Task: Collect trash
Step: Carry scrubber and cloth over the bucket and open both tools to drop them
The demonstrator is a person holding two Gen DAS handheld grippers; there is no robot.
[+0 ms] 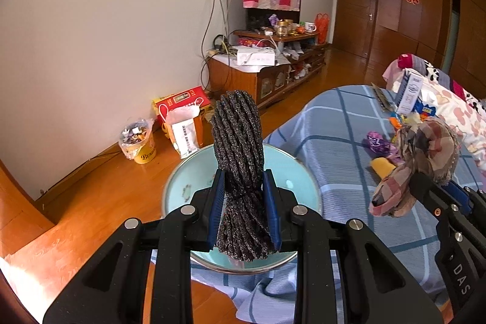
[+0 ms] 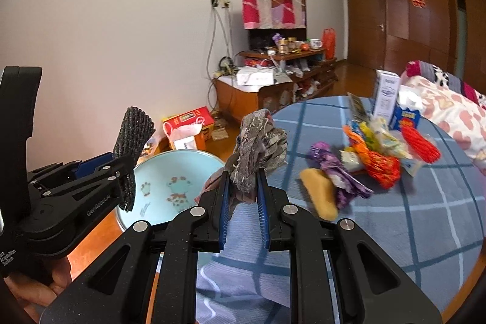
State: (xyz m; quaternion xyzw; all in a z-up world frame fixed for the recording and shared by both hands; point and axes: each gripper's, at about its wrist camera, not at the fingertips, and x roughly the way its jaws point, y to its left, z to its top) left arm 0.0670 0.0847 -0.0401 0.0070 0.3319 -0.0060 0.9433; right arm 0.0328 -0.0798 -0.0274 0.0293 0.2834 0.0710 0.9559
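My left gripper (image 1: 243, 175) is shut on a dark grey ribbed foam sleeve (image 1: 237, 135), held upright over a pale blue basin (image 1: 188, 172). To its right, my right gripper (image 1: 437, 181) is shut on a crumpled plaid rag (image 1: 425, 141). In the right wrist view the right gripper (image 2: 243, 175) pinches that rag (image 2: 258, 141) between its blue pads. The left gripper (image 2: 118, 163) holds the foam sleeve (image 2: 133, 132) by the basin (image 2: 188, 163). More trash lies on the blue checked cloth (image 2: 395, 217): a purple wrapper (image 2: 334, 172), a yellow piece (image 2: 322, 196), an orange net (image 2: 379, 169) and a red foam net (image 2: 420, 144).
Small cartons (image 2: 385, 96) stand at the far edge of the cloth, with a pillow (image 2: 449, 111) behind. On the wooden floor by the wall are a yellow bucket in a bag (image 1: 138, 141), a red box (image 1: 182, 102) and a low cabinet (image 1: 261, 75). A hand (image 2: 39, 287) grips the left tool.
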